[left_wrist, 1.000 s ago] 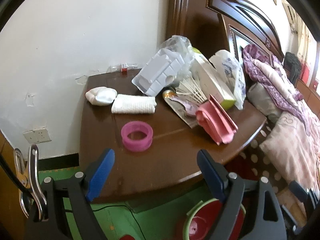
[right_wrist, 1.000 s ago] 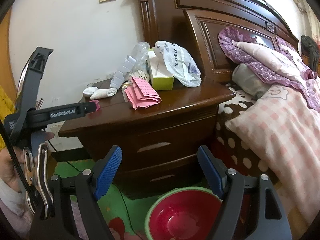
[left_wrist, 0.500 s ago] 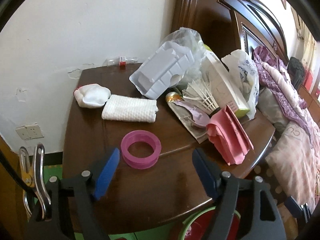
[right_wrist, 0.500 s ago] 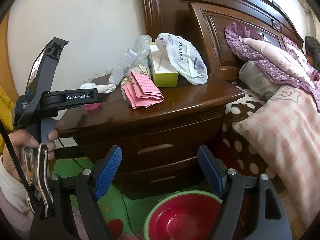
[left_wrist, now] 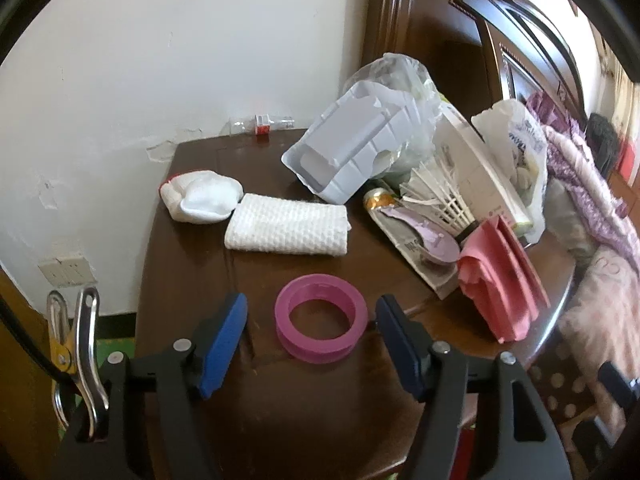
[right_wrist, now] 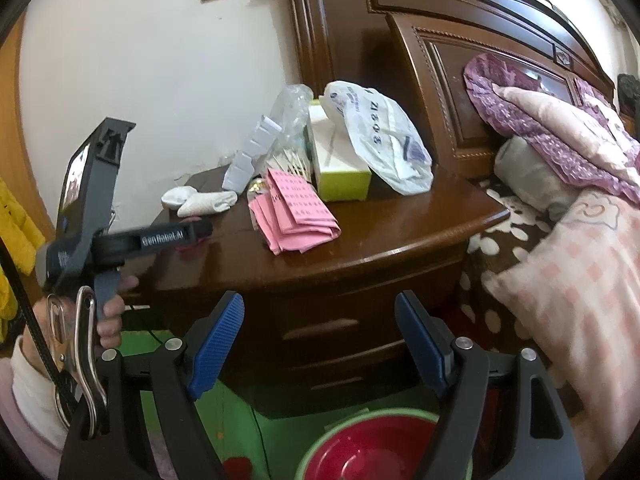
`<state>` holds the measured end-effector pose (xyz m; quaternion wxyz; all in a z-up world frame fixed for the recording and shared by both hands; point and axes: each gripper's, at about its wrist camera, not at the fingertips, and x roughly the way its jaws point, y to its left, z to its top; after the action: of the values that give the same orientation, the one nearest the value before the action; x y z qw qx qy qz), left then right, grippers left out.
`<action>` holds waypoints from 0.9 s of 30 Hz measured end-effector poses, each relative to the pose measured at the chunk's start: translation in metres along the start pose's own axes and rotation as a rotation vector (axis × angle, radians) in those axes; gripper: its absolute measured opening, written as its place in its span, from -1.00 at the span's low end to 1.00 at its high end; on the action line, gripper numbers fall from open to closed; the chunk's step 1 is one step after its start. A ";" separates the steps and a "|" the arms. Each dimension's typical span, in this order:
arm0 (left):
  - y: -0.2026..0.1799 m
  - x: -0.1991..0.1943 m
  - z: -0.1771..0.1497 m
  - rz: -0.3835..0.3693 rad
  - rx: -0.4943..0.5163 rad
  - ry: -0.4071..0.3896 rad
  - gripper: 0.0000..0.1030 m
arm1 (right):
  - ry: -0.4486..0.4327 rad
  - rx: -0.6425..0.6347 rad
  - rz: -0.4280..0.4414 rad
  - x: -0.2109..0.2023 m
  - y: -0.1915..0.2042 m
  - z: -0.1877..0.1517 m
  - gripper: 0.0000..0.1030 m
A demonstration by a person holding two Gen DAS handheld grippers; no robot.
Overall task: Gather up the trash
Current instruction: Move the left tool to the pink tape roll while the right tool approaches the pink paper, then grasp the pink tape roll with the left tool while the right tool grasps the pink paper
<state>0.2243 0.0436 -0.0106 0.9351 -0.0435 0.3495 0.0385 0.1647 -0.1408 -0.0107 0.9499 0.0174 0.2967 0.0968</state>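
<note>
the pink plastic ring, an empty tape spool by the look of it (left_wrist: 321, 329), lies flat near the front edge of the dark wooden bedside worktop (left_wrist: 304, 412), and the left claw (left_wrist: 312, 338) straddles it. its blue pads (left_wrist: 224, 340) have just been closing in, yet they stand clear of the ring on both sides, so nothing is pinched.

the ring is smooth, hollow and light, so pads that meet it off-centre could squirt it forward or skate it off the edge to the floor. a grip only on the upper rim might tip it. pushing too far forward risks nudging the folded white waffle cloth (left_wrist: 286, 230) or the pink folded paper (left_wrist: 500, 280) beside it.

the left claw slants down over the worktop's near edge; in the right wrist view a hand (right_wrist: 110, 312) holds its handle from the left. the right claw (right_wrist: 320, 346) hangs back, spread and empty, aimed at the drawers, above the red bowl with a green rim (right_wrist: 360, 448) on the floor, likely the place for the trash.
</note>
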 end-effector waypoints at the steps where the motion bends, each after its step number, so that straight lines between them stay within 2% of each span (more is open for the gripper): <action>1: 0.000 0.000 0.000 0.017 0.005 -0.005 0.19 | -0.001 -0.002 0.001 0.002 0.000 0.002 0.55; 6: 0.004 0.000 0.000 0.046 -0.006 -0.025 -0.12 | -0.013 -0.013 0.014 0.017 0.004 0.016 0.55; 17: 0.008 -0.004 -0.002 0.009 -0.006 -0.028 -0.12 | -0.020 -0.052 0.045 0.067 0.017 0.051 0.55; 22: 0.009 -0.005 -0.002 -0.002 -0.012 -0.027 -0.12 | 0.009 -0.064 0.037 0.089 0.020 0.056 0.54; 24: 0.009 -0.005 -0.001 -0.001 -0.009 -0.027 -0.12 | 0.028 -0.062 0.042 0.096 0.019 0.055 0.43; 27: 0.009 -0.006 -0.001 -0.006 -0.012 -0.026 -0.12 | 0.029 -0.049 0.043 0.099 0.016 0.053 -0.05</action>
<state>0.2181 0.0520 -0.0081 0.9395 -0.0495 0.3369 0.0383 0.2717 -0.1043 -0.0212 0.9433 -0.0009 0.3076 0.1246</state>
